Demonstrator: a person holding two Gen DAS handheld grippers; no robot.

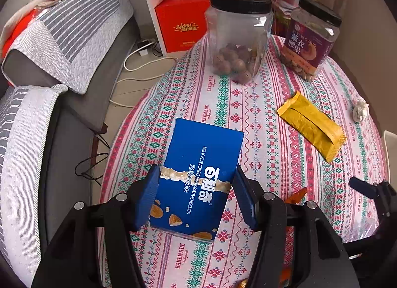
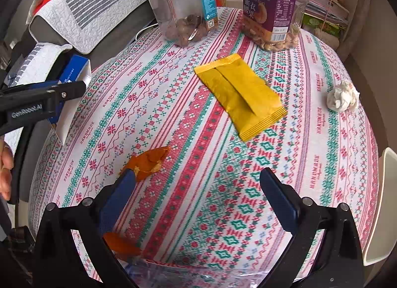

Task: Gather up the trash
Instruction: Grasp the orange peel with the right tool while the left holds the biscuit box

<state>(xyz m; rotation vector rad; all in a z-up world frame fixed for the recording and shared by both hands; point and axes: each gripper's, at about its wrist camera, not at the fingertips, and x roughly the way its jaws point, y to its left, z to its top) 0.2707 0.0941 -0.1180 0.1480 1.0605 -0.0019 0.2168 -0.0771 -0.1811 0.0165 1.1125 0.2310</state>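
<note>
- Trash lies spread over the patterned table (image 2: 198, 119): a blue box (image 1: 198, 178), a yellow wrapper (image 2: 240, 94), orange peel (image 2: 146, 161) and a crumpled tissue (image 2: 341, 98).
- Left gripper (image 1: 197, 196) has the box between its fingers (image 1: 146, 198), one pad flat against each long side, clamped on it; the box looks tilted and lifted off the cloth at the table's left edge.
- In the right wrist view that box shows at far left, held in the left gripper beside the sofa (image 2: 82, 15).
- Right gripper (image 2: 197, 195) has its fingers (image 2: 280, 201) wide apart above bare cloth, nothing between them.
- Its left finger tip overlaps the peel's near end; whether they touch cannot be told.
- The wrapper lies well ahead of the right fingers, the tissue far to the right.
- Two black-lidded jars (image 2: 182, 5) stand at the far edge.
</note>
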